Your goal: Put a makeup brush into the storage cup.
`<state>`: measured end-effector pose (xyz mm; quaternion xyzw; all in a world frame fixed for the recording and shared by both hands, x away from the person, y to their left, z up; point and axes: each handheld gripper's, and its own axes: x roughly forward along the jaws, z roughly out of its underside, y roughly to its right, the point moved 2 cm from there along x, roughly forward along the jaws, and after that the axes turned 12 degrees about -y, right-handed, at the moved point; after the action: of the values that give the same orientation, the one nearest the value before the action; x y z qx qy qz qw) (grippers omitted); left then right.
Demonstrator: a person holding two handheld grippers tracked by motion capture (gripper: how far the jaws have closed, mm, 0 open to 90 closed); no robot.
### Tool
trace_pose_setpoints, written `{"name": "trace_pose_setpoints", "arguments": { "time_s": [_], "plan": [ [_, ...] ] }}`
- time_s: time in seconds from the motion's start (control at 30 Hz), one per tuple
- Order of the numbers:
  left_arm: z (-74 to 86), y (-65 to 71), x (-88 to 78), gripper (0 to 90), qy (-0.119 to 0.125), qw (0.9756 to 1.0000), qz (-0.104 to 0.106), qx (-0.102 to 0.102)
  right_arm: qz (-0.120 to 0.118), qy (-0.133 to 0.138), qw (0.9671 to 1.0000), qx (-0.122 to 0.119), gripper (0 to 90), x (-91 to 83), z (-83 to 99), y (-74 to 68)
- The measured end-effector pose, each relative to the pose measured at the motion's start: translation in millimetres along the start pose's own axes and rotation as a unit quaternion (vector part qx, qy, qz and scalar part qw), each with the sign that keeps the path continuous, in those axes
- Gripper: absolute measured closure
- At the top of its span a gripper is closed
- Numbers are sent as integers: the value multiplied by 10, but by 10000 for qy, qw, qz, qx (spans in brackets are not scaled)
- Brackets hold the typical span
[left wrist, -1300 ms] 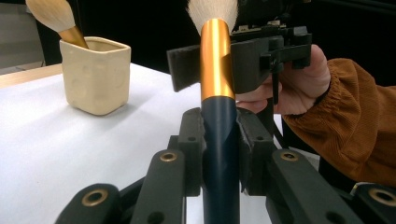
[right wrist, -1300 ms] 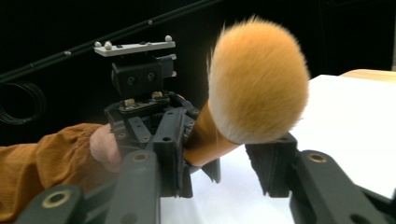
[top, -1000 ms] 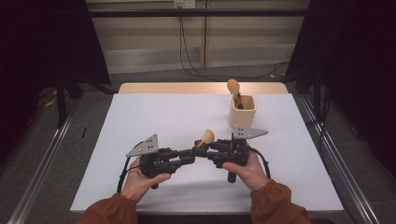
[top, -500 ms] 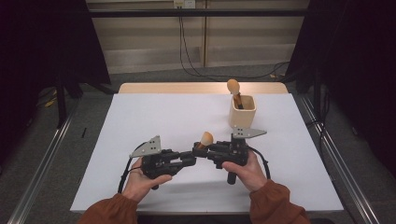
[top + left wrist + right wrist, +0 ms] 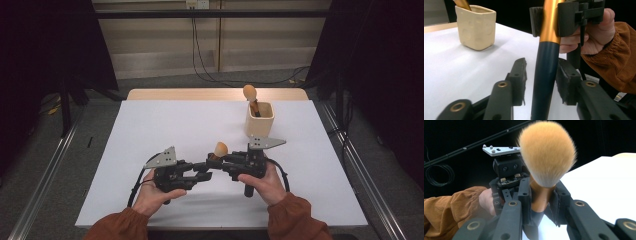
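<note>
White tabletop (image 5: 165,130) occupies the centre of the high view, with dark curtains to either side and a cream holder (image 5: 260,119) containing a second brush (image 5: 250,94) right of centre. Right gripper (image 5: 220,159) is clamped on the gold ferrule of the makeup brush (image 5: 218,150), held bristles-up at lower centre. Left gripper (image 5: 541,80) has just been opening; its pads stand clear on both sides of the dark handle.
</note>
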<state>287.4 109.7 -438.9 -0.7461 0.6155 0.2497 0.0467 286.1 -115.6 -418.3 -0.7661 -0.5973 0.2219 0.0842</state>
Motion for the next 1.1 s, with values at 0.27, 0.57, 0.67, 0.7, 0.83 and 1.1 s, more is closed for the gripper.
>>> {"name": "trace_pose_setpoints", "arguments": {
  "time_s": [0.27, 0.57, 0.67, 0.7, 0.83, 1.1],
  "plan": [
    [0, -13, -53, 485, 28, 9996, -284, -28, 118, -34, 9999, -83, 733, -36, -12, 11],
    [18, -10, -94, 373, -22, 9985, -544, -32, 311, -123, 9994, -105, 733, -98, -28, 40],
    [19, -14, -121, 325, -38, 9979, -640, -49, 407, -178, 9990, -83, 734, -124, -33, 54],
    [20, -15, -129, 297, -38, 9978, -665, -61, 427, -210, 9989, -55, 734, -135, -36, 59],
    [19, -26, -174, 205, -29, 9963, -853, -138, 503, -280, 9983, -57, 734, -159, -44, 67],
    [33, -71, -256, 114, -85, 9931, -1156, -196, 792, -388, 9961, 65, 733, -236, -61, 117]
  ]
}}
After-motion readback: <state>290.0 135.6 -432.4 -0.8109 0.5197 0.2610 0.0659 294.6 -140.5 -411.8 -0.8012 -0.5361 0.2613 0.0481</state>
